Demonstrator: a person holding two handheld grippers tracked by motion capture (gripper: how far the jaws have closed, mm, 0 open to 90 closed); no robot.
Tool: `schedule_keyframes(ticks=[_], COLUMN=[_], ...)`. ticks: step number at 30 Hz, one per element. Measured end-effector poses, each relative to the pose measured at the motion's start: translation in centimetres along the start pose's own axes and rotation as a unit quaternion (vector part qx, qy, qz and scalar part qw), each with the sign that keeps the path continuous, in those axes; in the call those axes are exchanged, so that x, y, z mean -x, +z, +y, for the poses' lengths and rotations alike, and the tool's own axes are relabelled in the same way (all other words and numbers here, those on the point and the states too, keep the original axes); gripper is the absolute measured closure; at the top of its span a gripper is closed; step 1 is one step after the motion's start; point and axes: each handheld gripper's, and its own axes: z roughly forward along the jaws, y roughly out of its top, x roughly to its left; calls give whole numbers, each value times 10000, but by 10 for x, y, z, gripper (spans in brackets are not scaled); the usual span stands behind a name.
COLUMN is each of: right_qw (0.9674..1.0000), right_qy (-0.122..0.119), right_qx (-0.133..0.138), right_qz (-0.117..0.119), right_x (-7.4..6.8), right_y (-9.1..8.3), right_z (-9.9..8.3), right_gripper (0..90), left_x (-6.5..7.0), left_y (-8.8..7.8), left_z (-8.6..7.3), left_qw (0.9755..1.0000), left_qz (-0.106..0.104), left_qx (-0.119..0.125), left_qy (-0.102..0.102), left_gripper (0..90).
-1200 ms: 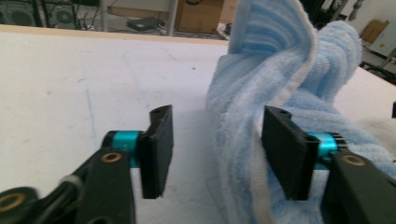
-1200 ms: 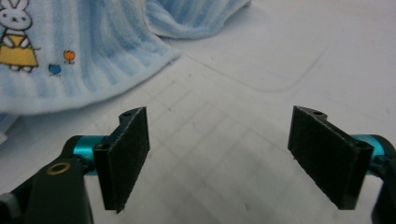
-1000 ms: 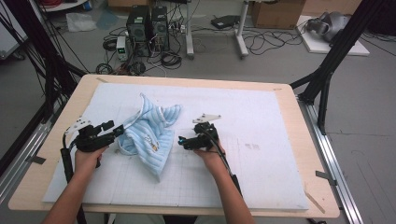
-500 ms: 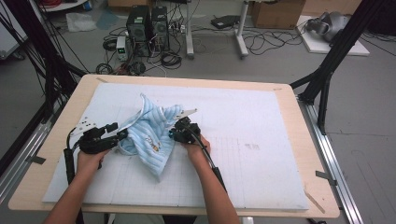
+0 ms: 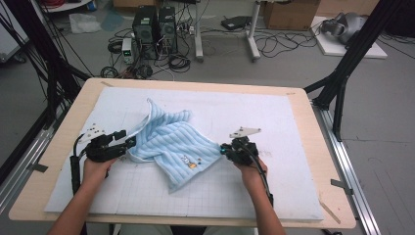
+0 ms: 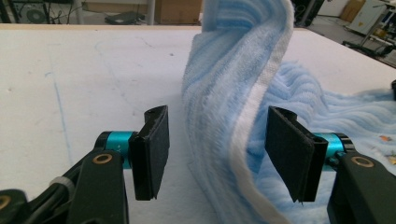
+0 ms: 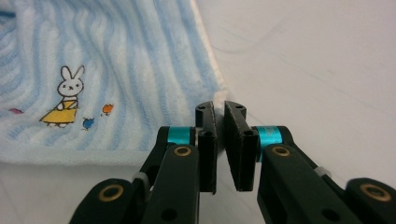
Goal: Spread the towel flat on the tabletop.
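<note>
A light blue striped towel [image 5: 171, 142] with a small rabbit picture [image 7: 67, 95] lies rumpled on the white mat [image 5: 284, 117]. My right gripper [image 5: 224, 149] is at the towel's right corner. In the right gripper view its jaws [image 7: 219, 112] are shut on that corner of the towel [image 7: 140, 60]. My left gripper [image 5: 128, 143] sits at the towel's left side. In the left gripper view its jaws [image 6: 217, 149] stand open, one on each side of an upright fold of the towel [image 6: 233, 84], and the left pad [image 6: 152, 149] is clear of the cloth.
The mat covers most of a wooden table [image 5: 320, 147]. Black frame legs [image 5: 342, 83] stand at the table's right and left. Computer cases [image 5: 154, 24] and cables lie on the floor beyond the far edge.
The right gripper went left to the towel, its jaws closed on the corner, and it moved back right, drawing the cloth out flatter. The left gripper stayed in place.
</note>
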Motion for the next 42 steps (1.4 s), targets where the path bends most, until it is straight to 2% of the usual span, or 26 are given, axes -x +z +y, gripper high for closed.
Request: schedule_keyframes(ticks=[3,5,8,9,10,11,14,16,18,19,20,23,25,27,28,29,30,31,34,35,36,37,39,42], right_qw=[9999,9997,9989,9989,9978,9975,9953,9963,9973,9972,9966,9958,9965,9977,9984,9984,9993,9993,9992,9989,9981,9980,9970,9960], right_qy=[68,103,157,157,148,138,89,182,273,345,414,532,494,312,218,218,-26,-129,-186,-145,-112,-148,-141,-344], right_qx=[-9,-95,-271,-271,-421,-441,-565,-396,-81,110,280,635,633,584,520,520,359,289,-42,-172,-311,-336,-372,-480], right_qz=[-99,-196,-349,-349,-490,-541,-779,-739,-680,-653,-648,-389,-237,-114,-51,-51,92,193,339,417,514,523,657,675], right_x=[6,9,13,13,15,16,15,15,15,15,15,13,9,3,0,0,-7,-9,-12,-11,-11,-11,-12,-18], right_y=[-17,-26,-36,-36,-41,-43,-52,-57,-60,-60,-59,-48,-34,-17,-8,-8,8,17,35,37,39,38,31,18], right_z=[-14,-25,-42,-42,-52,-55,-58,-58,-53,-50,-46,-32,-20,-7,-1,-1,9,13,16,14,12,9,4,-3], right_gripper=[834,833,834,834,833,833,827,738,578,481,424,374,369,378,414,414,505,545,698,766,799,823,834,836], left_x=[3,4,5,5,6,7,10,11,12,12,12,13,14,14,14,14,14,16,18,18,19,19,19,18], left_y=[2,4,4,5,5,6,6,6,6,6,6,6,7,7,7,7,7,7,9,9,9,9,9,9], left_z=[0,0,0,0,0,0,1,3,4,4,4,4,4,4,4,3,3,3,3,3,3,3,2,2], left_qw=[10000,10000,9999,9999,9999,9999,9999,9999,9999,9999,9999,9999,9999,9998,9998,9998,9998,9997,9996,9996,9994,9994,9995,9996], left_qz=[-22,-38,-60,-62,-70,-60,-45,-52,-58,-63,-63,-93,-102,-125,-125,-138,-154,-170,-199,-199,-215,-215,-194,-172], left_qx=[-19,-28,-59,-66,-85,-72,-47,4,35,47,47,39,32,26,26,33,21,34,-22,-22,-61,-61,-65,-45], left_qy=[79,61,65,93,101,108,103,107,108,102,102,123,128,134,134,126,141,149,214,214,252,252,229,220], left_gripper=[408,408,405,405,400,394,366,364,358,356,354,349,350,349,349,349,348,346,346,346,346,347,347,347])
